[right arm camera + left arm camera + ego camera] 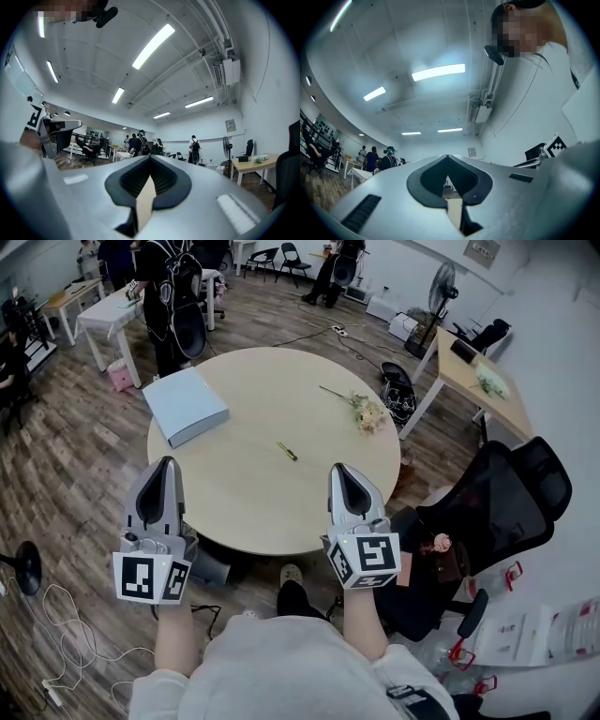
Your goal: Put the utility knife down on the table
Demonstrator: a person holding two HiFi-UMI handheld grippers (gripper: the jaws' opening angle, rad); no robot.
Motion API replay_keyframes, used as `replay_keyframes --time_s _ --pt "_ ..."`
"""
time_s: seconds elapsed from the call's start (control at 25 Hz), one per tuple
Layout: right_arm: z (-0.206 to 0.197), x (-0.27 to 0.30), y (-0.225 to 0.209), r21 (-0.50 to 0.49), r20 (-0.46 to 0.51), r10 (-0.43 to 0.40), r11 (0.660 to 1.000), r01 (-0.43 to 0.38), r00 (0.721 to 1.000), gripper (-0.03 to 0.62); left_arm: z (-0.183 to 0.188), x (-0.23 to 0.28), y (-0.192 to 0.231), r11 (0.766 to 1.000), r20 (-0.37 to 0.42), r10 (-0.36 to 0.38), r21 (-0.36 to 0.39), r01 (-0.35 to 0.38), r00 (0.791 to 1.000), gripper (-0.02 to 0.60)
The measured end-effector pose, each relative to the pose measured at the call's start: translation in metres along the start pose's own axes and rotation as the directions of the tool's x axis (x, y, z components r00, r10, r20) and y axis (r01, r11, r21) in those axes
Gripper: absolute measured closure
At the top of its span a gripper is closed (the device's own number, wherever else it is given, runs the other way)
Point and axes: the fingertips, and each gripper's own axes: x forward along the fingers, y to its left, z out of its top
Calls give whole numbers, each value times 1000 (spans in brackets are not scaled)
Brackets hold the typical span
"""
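Note:
The utility knife [287,451], small and yellow-green, lies flat near the middle of the round beige table [281,512]. Neither gripper touches it. My left gripper [167,465] hovers over the table's near left edge, shut and holding nothing. Over the near right edge my right gripper [342,471] is likewise shut and empty, roughly a hand's length short of the knife. Both gripper views look upward at the ceiling and room, with the left gripper's [447,157] and the right gripper's [150,158] jaws pressed together; the knife does not show in them.
A pale blue flat box [185,405] lies on the table's far left, a flower sprig [364,412] on its far right. A black office chair [497,502] stands close at the right. A person with a backpack [173,296] stands beyond the table, among other desks.

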Motion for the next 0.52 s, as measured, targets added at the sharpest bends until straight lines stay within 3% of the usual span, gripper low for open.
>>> replay_keyframes --time_s 0.52 --pt "6 -2 9 -3 7 9 1000 -9 1000 583 1 -5 0 1000 -1 -7 -8 7 1000 574"
